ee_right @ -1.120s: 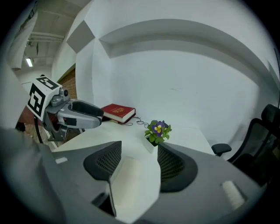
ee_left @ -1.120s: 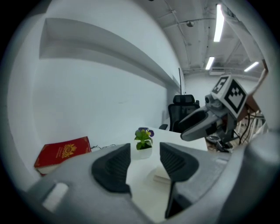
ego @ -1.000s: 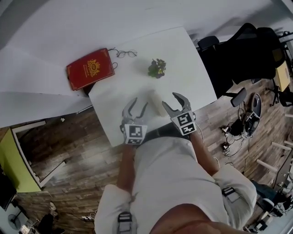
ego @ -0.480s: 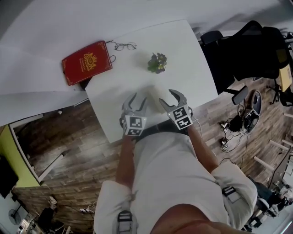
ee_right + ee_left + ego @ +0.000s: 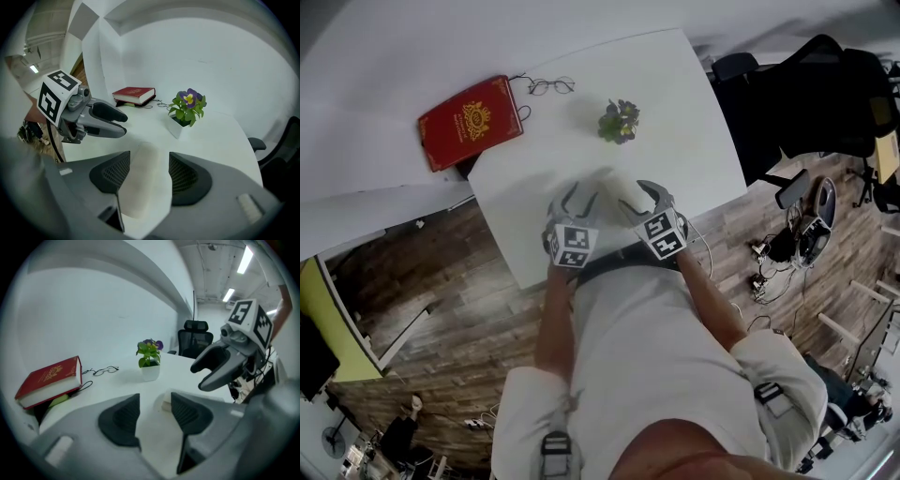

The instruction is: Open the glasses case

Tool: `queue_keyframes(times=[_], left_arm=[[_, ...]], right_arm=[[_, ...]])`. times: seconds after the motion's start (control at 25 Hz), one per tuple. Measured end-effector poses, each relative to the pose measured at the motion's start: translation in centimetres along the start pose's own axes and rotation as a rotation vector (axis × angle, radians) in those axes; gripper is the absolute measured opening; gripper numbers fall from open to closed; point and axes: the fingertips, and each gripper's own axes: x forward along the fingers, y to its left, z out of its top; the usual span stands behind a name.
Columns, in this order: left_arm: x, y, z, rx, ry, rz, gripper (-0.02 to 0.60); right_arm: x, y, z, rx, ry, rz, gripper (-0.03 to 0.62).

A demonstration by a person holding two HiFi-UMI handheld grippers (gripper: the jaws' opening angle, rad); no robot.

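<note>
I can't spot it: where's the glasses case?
Right gripper view: the glasses case lies on the white table, seen between the right gripper's open jaws, the potted plant beyond it.

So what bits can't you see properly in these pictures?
Glasses case: in the right gripper view, where it opens is too pale and blurry, and the right gripper covers its near end.
Same case, left gripper view: mostly behind the left gripper.
Green thing under the red book, left gripper view: mostly covered by the book.
Book's gold print, head view: too small to read.
</note>
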Motion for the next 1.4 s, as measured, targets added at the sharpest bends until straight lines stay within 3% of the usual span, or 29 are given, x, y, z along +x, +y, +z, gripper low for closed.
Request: queue_keyframes(times=[0.32, 1.4], left_arm=[[1.3, -0.7, -1.8, 0.000, 0.054, -0.031, 0.210], [3.6, -2.2, -5.3, 0.003, 0.160, -0.086, 0.210]], right_arm=[[1.1, 0.8, -0.8, 0.011, 0.042, 0.022, 0.249], [4.7, 2.6, -4.6, 0.001, 0.174, 0.015, 0.348]])
